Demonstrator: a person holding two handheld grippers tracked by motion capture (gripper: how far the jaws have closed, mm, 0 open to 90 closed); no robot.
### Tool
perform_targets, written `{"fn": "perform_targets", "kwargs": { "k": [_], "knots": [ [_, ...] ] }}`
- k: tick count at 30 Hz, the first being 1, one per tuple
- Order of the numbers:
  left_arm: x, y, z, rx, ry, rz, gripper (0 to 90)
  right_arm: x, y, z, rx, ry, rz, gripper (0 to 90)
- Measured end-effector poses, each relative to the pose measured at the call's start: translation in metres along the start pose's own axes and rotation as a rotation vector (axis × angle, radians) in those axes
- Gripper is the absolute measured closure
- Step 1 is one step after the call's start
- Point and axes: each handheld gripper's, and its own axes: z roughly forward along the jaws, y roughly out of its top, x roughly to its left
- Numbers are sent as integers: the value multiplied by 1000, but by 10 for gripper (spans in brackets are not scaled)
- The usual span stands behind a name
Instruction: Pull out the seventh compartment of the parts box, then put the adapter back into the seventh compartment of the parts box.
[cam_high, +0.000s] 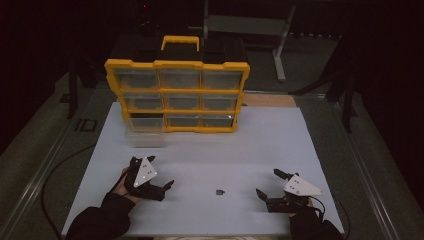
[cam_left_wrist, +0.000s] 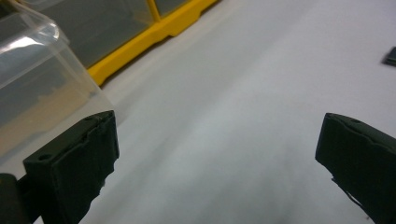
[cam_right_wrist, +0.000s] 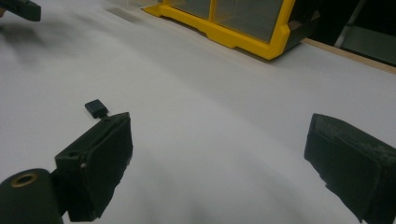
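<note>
— Start at the grippers. How do they stand?

— Both have their jaws spread wide with nothing between them. The right gripper (cam_high: 266, 183) rests low near the front right of the white table (cam_high: 280, 145); the left gripper (cam_high: 159, 172) sits at the front left, its jaws pointing toward the middle.

— And the piece they seem to be after?

— A small dark part (cam_high: 220, 191) lies flat on the table between the two, apart from both. In the right gripper view it (cam_right_wrist: 96, 108) sits just beyond the tip of the left-hand jaw, so it lies off that gripper's line, to its left. In the left gripper view it (cam_left_wrist: 390, 56) is out at the right edge, farther off.

— Which is nearer?

— I'd judge the right one, slightly. Its long axis is too small to read.

— Beyond that?

— The yellow drawer organizer (cam_high: 177, 95) stands at the far side, with one clear drawer (cam_high: 145, 135) pulled out onto the table, just ahead of the left gripper.
</note>
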Motion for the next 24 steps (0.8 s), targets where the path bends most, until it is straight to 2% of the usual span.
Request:
{"fn": "perform_targets", "kwargs": {
  "k": [1, 3, 6, 12, 24],
  "knots": [
    [0, -1, 0, -3, -4, -6, 0, 0, 0, 0, 1, 0, 0, 82],
    [-1, -1, 0, -4, 19, -7, 0, 0, 0, 0, 1, 1, -1, 82],
    [0, 0, -2, -5, 31, -21, 0, 0, 0, 1, 1, 2, -1, 82],
    [2, -2, -2, 28, 4, -39, 8, 0, 0, 1, 1, 4, -4, 82],
    [5, -2, -3, 45, 5, -38, 5, 0, 0, 0, 2, 2, -3, 82]
  ]
}}
